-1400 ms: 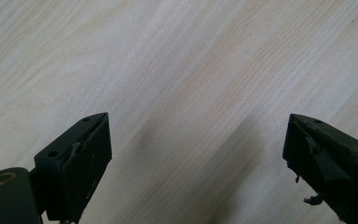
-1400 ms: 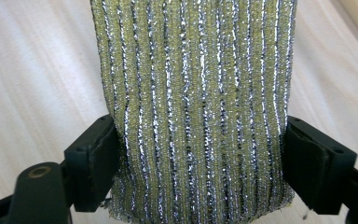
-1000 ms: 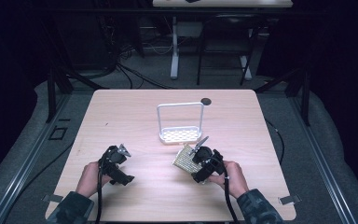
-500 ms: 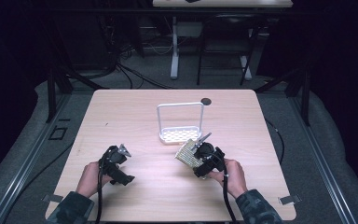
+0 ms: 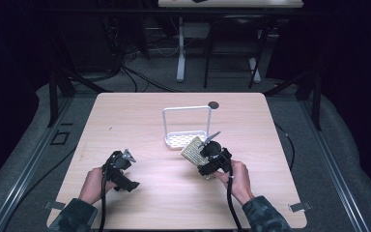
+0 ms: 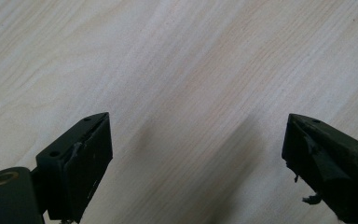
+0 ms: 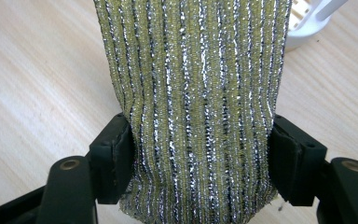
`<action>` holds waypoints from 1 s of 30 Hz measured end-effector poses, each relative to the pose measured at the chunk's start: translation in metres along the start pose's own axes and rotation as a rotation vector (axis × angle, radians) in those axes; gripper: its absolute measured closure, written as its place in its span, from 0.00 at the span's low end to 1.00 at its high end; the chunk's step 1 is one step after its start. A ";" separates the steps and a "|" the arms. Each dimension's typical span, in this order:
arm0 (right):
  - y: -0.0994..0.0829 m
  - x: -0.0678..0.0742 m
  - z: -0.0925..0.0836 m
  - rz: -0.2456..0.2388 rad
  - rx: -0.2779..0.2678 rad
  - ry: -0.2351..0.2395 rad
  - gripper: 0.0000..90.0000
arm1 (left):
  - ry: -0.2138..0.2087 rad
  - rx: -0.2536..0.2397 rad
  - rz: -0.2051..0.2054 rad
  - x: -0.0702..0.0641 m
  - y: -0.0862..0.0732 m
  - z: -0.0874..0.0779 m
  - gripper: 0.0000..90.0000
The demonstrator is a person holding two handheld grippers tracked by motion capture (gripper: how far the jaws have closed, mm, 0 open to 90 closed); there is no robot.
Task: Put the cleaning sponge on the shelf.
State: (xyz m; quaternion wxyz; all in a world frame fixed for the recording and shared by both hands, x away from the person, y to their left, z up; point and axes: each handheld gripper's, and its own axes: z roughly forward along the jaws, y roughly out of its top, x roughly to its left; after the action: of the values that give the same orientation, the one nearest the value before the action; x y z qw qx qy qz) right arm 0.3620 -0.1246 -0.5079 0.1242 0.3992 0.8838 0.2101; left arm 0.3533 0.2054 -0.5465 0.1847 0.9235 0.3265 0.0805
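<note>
In the right gripper view we cannot see the top of the sponge, because the picture edge cuts it off, and only a corner of the white rack enters at the upper right. The high view shows the whole rack: one flat tray with holes and a tall wire frame over it, standing near the middle of the tabletop. There the sponge is small and its texture is hard to make out; close up we see yellow-green cloth with silver stripes. The right gripper has its fingers clenched on the two sides of the sponge, held just in front of the rack. The left gripper is well apart at the left, and its fingers are spread wide over bare wood with nothing between them. We count two grippers, two hands, one sponge, one rack, and one dark round spot near the far edge
</note>
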 end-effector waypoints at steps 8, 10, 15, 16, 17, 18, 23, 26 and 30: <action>0.008 -0.003 -0.001 0.023 -0.021 -0.020 0.37 | 0.003 0.002 0.003 -0.001 0.000 0.000 0.09; 0.010 -0.002 0.000 0.028 -0.022 -0.028 0.37 | 0.003 0.003 0.004 0.000 0.000 0.000 0.09; 0.017 -0.001 0.003 0.047 -0.042 -0.023 0.38 | 0.003 0.002 0.001 0.000 0.000 0.000 0.10; 0.019 -0.001 0.003 0.046 -0.048 -0.025 0.38 | 0.003 0.002 0.001 0.000 0.000 0.000 0.10; 0.020 0.000 0.003 0.047 -0.052 -0.024 0.38 | 0.003 0.000 0.001 0.000 0.000 0.000 0.10; 0.022 0.000 0.003 0.051 -0.056 -0.022 0.38 | 0.003 0.002 0.002 0.000 0.000 0.000 0.10; 0.026 0.000 0.006 0.068 -0.066 -0.020 0.38 | 0.004 0.004 0.004 0.000 0.000 0.000 0.10; 0.030 0.000 0.009 0.082 -0.075 -0.028 0.38 | 0.005 0.004 0.003 0.000 0.000 0.000 0.10; 0.033 -0.001 0.012 0.098 -0.081 -0.026 0.39 | 0.007 0.007 0.005 0.000 0.000 0.000 0.10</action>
State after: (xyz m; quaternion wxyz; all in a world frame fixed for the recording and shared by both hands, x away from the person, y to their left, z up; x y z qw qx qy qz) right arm 0.3891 -0.1020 -0.5029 0.1413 0.4394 0.8522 0.2465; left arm 0.3531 0.2049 -0.5467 0.1799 0.9246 0.3253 0.0832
